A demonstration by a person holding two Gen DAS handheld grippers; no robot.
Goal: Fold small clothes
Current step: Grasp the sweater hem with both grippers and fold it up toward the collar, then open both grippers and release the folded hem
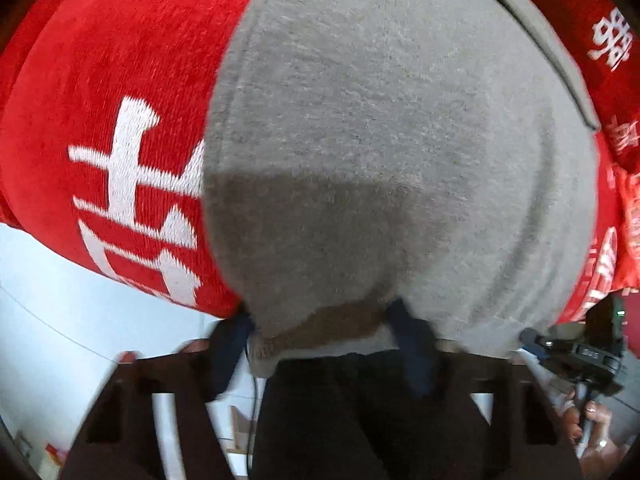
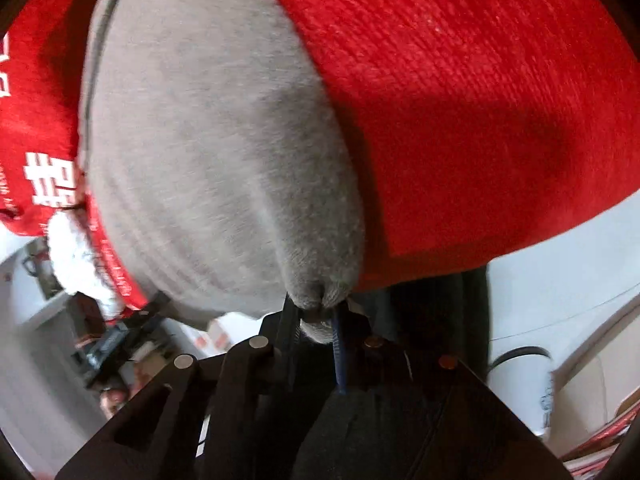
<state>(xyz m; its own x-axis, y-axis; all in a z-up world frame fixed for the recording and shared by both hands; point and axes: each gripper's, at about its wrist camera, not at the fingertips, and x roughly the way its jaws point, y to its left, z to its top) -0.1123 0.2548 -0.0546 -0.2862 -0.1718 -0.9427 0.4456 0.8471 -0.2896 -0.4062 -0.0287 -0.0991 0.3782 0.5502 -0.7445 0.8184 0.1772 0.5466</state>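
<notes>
A small grey garment (image 1: 380, 140) lies spread on a red cloth with white characters (image 1: 112, 92). In the left wrist view my left gripper (image 1: 324, 328) has its blue-padded fingers wide apart, with the garment's near edge lying between them; a grip cannot be made out. In the right wrist view the grey garment (image 2: 208, 152) bunches into a pinched corner, and my right gripper (image 2: 316, 312) is shut on that corner. The right gripper also shows at the left wrist view's lower right (image 1: 576, 352).
The red cloth (image 2: 480, 100) covers the work surface under the garment. A white fluffy item (image 2: 76, 252) lies at the cloth's left edge. White floor or wall and cardboard clutter show below the table edge in both views.
</notes>
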